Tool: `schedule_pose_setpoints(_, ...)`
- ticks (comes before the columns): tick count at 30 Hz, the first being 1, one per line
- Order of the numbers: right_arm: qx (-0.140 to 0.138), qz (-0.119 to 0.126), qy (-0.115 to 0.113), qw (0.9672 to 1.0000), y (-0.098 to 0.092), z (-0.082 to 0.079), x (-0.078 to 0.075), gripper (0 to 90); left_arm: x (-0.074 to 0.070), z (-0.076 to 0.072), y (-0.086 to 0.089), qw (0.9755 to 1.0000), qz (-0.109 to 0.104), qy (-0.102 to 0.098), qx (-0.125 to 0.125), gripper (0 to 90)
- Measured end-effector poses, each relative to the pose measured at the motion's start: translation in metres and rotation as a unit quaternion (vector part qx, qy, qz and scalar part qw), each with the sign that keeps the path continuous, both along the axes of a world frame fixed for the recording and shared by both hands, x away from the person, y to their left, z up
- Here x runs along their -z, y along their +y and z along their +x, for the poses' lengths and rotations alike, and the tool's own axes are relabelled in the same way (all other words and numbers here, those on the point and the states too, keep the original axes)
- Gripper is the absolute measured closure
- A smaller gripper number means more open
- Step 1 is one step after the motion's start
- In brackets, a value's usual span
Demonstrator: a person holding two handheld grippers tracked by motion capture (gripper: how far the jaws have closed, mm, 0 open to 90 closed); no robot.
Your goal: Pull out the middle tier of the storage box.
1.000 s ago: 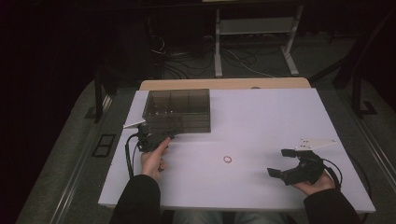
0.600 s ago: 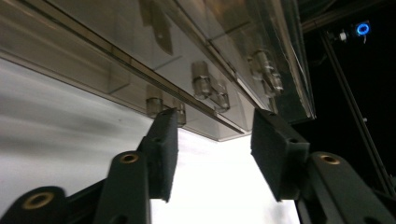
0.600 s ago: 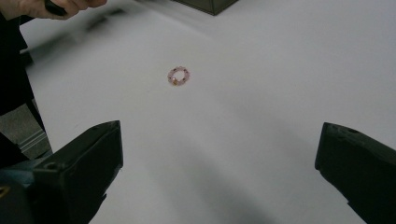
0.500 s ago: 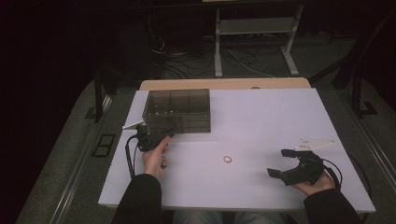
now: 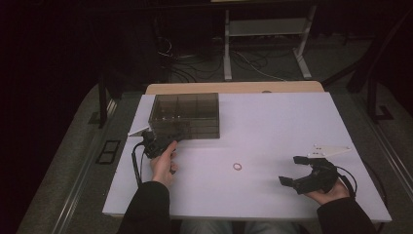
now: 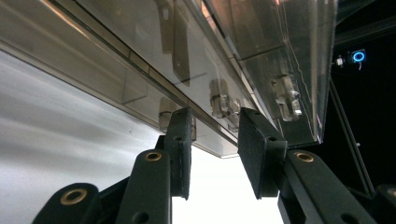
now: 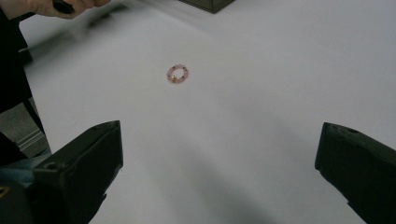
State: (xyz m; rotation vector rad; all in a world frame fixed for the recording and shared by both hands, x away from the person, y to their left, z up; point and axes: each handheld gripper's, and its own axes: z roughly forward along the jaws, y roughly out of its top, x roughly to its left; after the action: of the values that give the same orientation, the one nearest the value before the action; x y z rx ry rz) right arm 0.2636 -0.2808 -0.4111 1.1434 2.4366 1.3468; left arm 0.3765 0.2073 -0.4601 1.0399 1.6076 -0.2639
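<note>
On the white table (image 5: pixel 272 126) a smoked clear plastic compartment box (image 5: pixel 187 114) stands at the far left. The left claw (image 5: pixel 155 141) is at the box's near left corner; in the left gripper view its two black pads (image 6: pixel 180 149) sit just under the box's lower edge (image 6: pixel 140 70), with that edge and a small latch just above the gap between them. The jaws have just been closing and now stand narrow, but the pads do not visibly press on the box. A small pink beaded ring (image 5: pixel 237 166) lies flat on the bare table near the middle, well apart from the box and from both hands. The right claw (image 5: pixel 296 170) rests low at the near right, its jaws spread wide with nothing between them; in the right gripper view the ring (image 7: pixel 177 73) lies well ahead of the two pads.
</note>
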Motion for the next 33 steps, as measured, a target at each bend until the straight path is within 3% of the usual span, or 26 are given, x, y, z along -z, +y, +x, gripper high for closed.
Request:
schedule_pose_setpoints(19, -0.002, -0.001, 0.002, 1.0, -0.0005, 0.0001, 0.0003, 0.4, 0.0064, 0.0004, -0.0056, 0.999, -0.031, -0.001, -0.033, 71.1)
schedule_pose_setpoints(25, -0.004, -0.001, 0.002, 1.0, -0.0005, 0.0002, 0.0004, 0.4, 0.0057, -0.0006, -0.0069, 0.9987, -0.032, -0.004, -0.038, 74.1)
schedule_pose_setpoints(33, -0.005, -0.002, 0.004, 1.0, -0.0002, 0.0003, 0.0006, 0.4, 0.005, -0.0014, -0.0088, 0.9975, -0.049, 0.006, -0.05, 77.4)
